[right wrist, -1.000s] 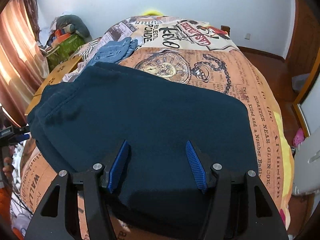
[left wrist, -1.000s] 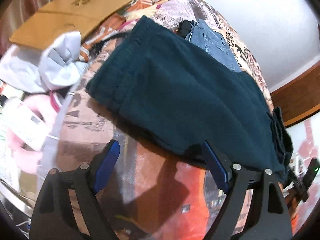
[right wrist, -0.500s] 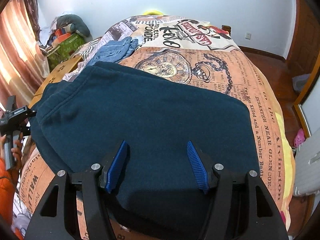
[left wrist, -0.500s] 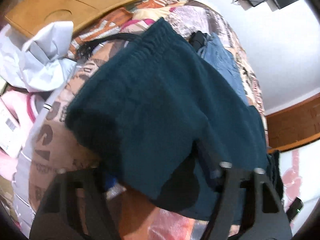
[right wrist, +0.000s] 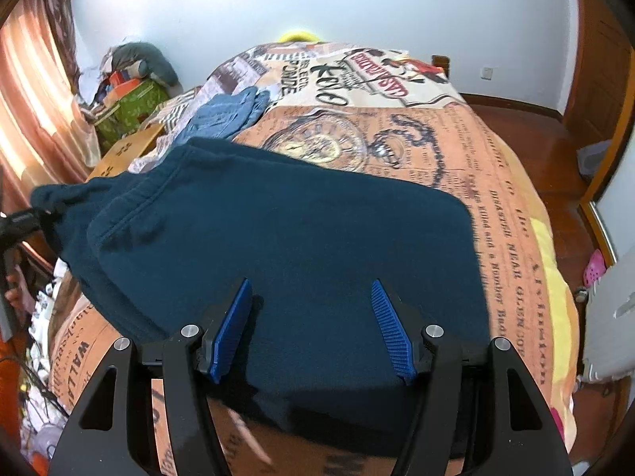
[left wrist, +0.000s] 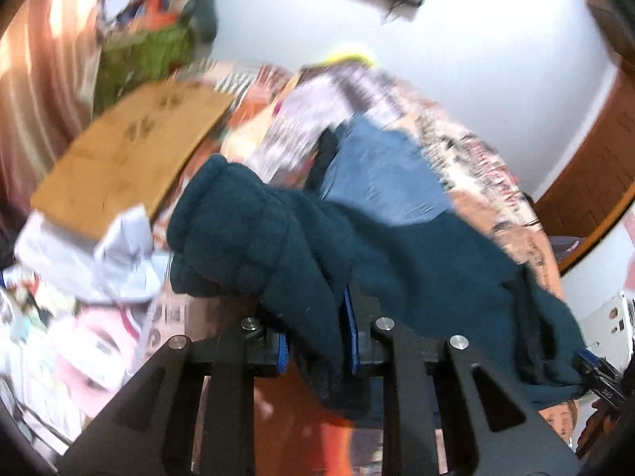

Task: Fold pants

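Observation:
Dark teal fleece pants (right wrist: 285,246) lie folded on the printed bedspread (right wrist: 456,150). My left gripper (left wrist: 317,337) is shut on a bunched edge of the pants (left wrist: 309,261) near the waistband and lifts it off the bed; that raised corner shows at the left of the right wrist view (right wrist: 59,202). My right gripper (right wrist: 313,329) is open, its blue pads (right wrist: 391,333) spread over the near edge of the pants, holding nothing.
Folded blue jeans (right wrist: 226,115) lie beyond the pants toward the pillows. A cardboard sheet (left wrist: 131,154) and white wrapping (left wrist: 119,254) sit at the bed's left side. A green bag (right wrist: 127,111) and clutter stand by the curtain. Wooden floor lies to the right.
My left gripper has closed on the pants' near-left edge and raised it, swinging its view upward. The waistband corner has lifted off the bed. The right gripper has stayed open in place.

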Demonstrator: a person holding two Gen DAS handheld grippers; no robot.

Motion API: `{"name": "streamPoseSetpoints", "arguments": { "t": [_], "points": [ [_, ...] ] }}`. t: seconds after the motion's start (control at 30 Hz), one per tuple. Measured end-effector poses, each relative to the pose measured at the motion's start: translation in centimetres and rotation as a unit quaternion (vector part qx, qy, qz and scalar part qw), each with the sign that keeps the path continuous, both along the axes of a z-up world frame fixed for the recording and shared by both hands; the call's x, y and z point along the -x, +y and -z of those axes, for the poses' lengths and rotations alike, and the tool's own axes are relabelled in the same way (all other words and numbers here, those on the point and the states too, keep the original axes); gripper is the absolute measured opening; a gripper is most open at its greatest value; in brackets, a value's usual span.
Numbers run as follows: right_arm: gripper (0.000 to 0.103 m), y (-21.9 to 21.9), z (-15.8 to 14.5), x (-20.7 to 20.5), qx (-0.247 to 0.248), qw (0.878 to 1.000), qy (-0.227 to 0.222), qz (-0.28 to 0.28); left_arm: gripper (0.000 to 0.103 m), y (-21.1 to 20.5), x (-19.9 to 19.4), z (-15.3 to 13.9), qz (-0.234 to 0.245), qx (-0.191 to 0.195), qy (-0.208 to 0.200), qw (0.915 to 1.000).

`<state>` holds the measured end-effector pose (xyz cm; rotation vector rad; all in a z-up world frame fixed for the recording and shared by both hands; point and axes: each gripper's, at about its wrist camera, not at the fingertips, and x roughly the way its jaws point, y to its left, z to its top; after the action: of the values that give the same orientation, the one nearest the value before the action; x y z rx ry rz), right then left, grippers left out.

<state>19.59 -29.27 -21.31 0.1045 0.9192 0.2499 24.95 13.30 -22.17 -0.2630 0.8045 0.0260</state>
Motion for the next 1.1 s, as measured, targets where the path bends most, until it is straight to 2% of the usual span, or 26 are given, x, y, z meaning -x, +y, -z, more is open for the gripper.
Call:
{"name": "streamPoseSetpoints", "arguments": {
  "t": [0.23,0.37,0.57,0.7,0.83,0.93,1.1],
  "points": [
    [0.059,-4.5,-1.2,1.9,-0.011,0.998,-0.022,0.05,0.021,-5.5,0.8,-7.4,0.054,-0.031,-0.083,0.9946],
    [0.059,-8.0,-1.4,3.2,-0.013,0.996,-0.028,0.086,0.021,-10.9,1.4,-10.9,0.104,-0.051,-0.124,0.9855],
    [0.059,-11.2,0.3,4.4,-0.035,0.993,-0.007,0.116,0.021,-19.0,0.7,-12.9,0.185,-0.067,-0.146,0.9695],
    [0.059,-11.4,1.9,4.6,-0.057,0.992,0.008,0.108,0.021,-24.0,0.6,-12.6,0.238,-0.077,-0.143,0.9577],
    [0.059,-11.2,2.5,4.5,-0.055,0.994,0.014,0.096,0.021,-28.7,0.6,-11.5,0.294,-0.064,-0.127,0.9453],
    [0.059,-11.2,2.5,4.5,-0.058,0.994,0.012,0.093,0.021,-32.5,0.8,-9.9,0.333,-0.071,-0.105,0.9345],
    [0.059,-11.7,2.8,4.8,-0.073,0.993,0.012,0.097,0.021,-37.6,1.7,-4.5,0.395,-0.087,-0.032,0.914]
  ]
}}
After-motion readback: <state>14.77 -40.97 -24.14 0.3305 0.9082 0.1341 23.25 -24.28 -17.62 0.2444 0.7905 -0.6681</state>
